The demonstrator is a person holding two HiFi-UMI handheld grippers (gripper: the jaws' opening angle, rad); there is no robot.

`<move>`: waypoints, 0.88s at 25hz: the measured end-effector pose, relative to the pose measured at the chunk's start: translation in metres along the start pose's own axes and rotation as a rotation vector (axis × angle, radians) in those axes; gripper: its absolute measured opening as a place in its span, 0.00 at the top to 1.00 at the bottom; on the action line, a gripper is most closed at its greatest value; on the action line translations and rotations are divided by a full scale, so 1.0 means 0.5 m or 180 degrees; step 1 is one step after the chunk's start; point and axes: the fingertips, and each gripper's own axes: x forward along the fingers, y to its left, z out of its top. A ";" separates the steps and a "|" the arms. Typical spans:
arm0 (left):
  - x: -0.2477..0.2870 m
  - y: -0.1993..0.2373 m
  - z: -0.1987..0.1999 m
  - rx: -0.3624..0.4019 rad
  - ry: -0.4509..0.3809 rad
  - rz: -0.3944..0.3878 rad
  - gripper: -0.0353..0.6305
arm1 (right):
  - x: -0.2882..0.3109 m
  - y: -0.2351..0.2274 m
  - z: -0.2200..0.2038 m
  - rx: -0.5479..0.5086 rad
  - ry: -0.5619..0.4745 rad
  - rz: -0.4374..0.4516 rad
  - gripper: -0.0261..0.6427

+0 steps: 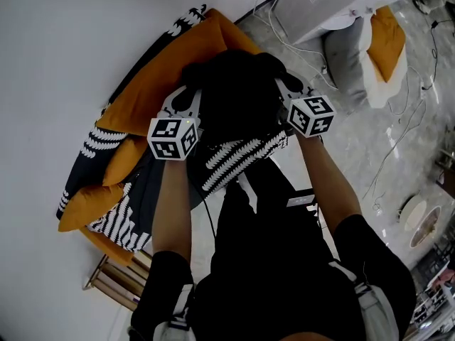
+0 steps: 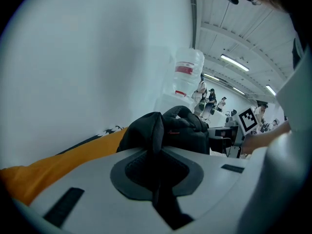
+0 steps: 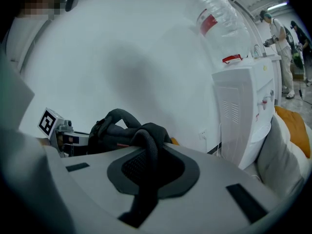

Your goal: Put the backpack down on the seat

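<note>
The black backpack (image 1: pixel 238 94) hangs between my two grippers over the seat's orange cushion (image 1: pixel 160 77), close to the white wall. Whether it touches the cushion I cannot tell. My left gripper (image 1: pixel 186 99) is shut on a fold of the backpack's black fabric (image 2: pixel 155 130) at its left side. At the right side, my right gripper (image 1: pixel 288 89) is shut on a thick black strap (image 3: pixel 146 150). The left gripper (image 2: pixel 158 172) shows the pack's bulk (image 2: pixel 183 130) ahead of its jaws. The right gripper (image 3: pixel 145 177) shows the top handle (image 3: pixel 119 116).
A black-and-white striped throw (image 1: pixel 242 158) and more orange cushions (image 1: pixel 85 208) cover the seat. A white water dispenser (image 1: pixel 320 2) stands to the right, with grey and orange cushions (image 1: pixel 370 48) and cables (image 1: pixel 398 141) on the marble floor.
</note>
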 end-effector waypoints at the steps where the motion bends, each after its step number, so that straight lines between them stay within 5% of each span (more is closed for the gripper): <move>1: 0.011 0.007 0.000 -0.0022 0.0018 0.0026 0.89 | 0.011 -0.007 -0.001 -0.0026 0.0019 -0.0020 0.89; 8: 0.086 0.049 -0.005 -0.0320 0.0123 0.0143 0.89 | 0.091 -0.062 -0.015 -0.0037 0.0140 -0.0202 0.89; 22: 0.199 0.120 -0.042 -0.0357 0.0490 0.0448 0.89 | 0.210 -0.138 -0.072 -0.0016 0.0508 -0.0392 0.89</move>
